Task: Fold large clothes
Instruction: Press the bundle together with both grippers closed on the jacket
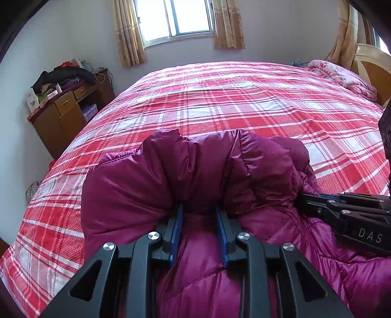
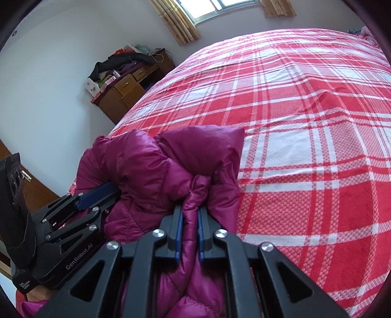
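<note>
A magenta puffer jacket point(image 1: 195, 171) lies bunched on the near part of a bed with a red and white plaid cover point(image 1: 232, 102). My left gripper point(image 1: 199, 212) is shut on a thick padded fold of the jacket, its blue pads pressing both sides. In the right wrist view the same jacket point(image 2: 151, 166) is heaped at the bed's near left edge, and my right gripper point(image 2: 189, 212) is shut on a thinner pinched fold. The right gripper point(image 1: 308, 201) enters the left wrist view from the right, and the left gripper point(image 2: 107, 193) shows at the left of the right wrist view, both buried in fabric.
A wooden cabinet point(image 1: 66, 115) piled with clothes and boxes stands by the wall left of the bed. A pink quilt point(image 1: 342, 75) and a wooden headboard point(image 1: 374, 66) sit at the far right. A curtained window point(image 1: 178, 19) faces me. Plaid bed cover point(image 2: 305, 122) stretches beyond the jacket.
</note>
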